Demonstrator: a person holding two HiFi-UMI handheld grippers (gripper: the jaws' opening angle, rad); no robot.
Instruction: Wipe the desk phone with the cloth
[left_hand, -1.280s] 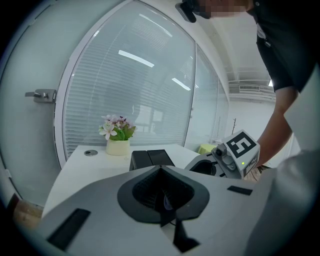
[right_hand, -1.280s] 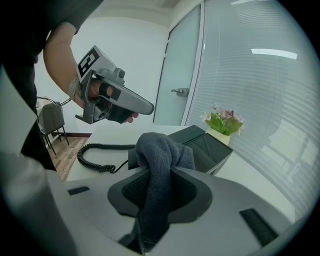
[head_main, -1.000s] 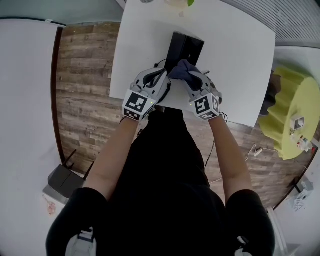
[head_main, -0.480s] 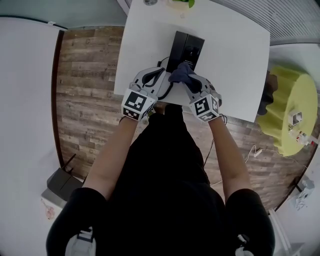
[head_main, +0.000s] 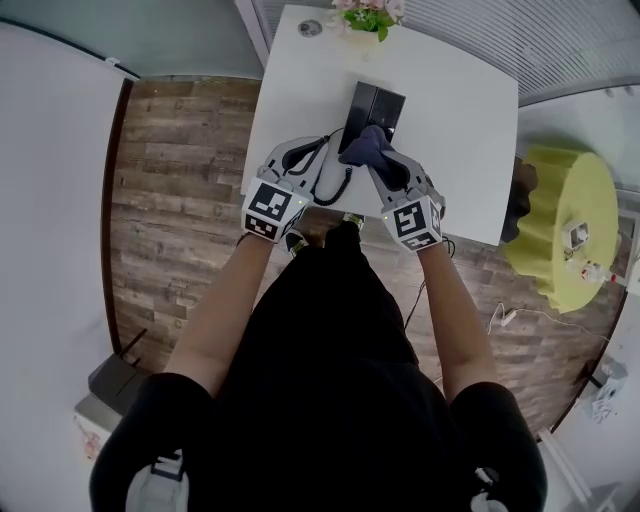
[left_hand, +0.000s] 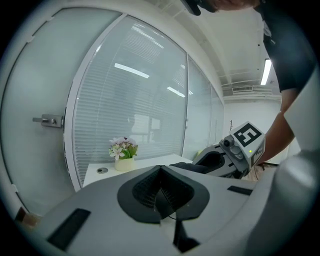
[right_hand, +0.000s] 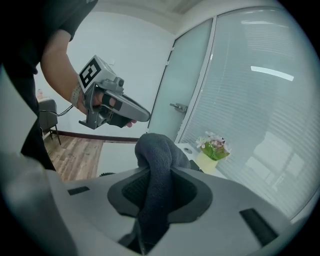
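Observation:
A black desk phone (head_main: 373, 104) stands on the white table (head_main: 460, 110). My right gripper (head_main: 384, 163) is shut on a dark blue cloth (head_main: 364, 148), which rests against the phone's near end. In the right gripper view the cloth (right_hand: 155, 150) bulges out between the jaws of that gripper (right_hand: 159, 172). My left gripper (head_main: 326, 152) sits just left of the cloth, beside the phone's coiled cord (head_main: 341, 186). In its own view the left gripper (left_hand: 161, 174) has its pads pressed together, with only a thin dark line showing below them.
A small pot of flowers (head_main: 368, 14) stands at the table's far edge, next to a round grommet (head_main: 311, 28). A yellow-green seat (head_main: 560, 235) is to the right of the table. Wooden floor lies to the left, and glass walls with blinds stand behind.
The head view has pulled back, so the table and phone look smaller and farther. Both grippers stay at the phone's near end, with the cloth still held.

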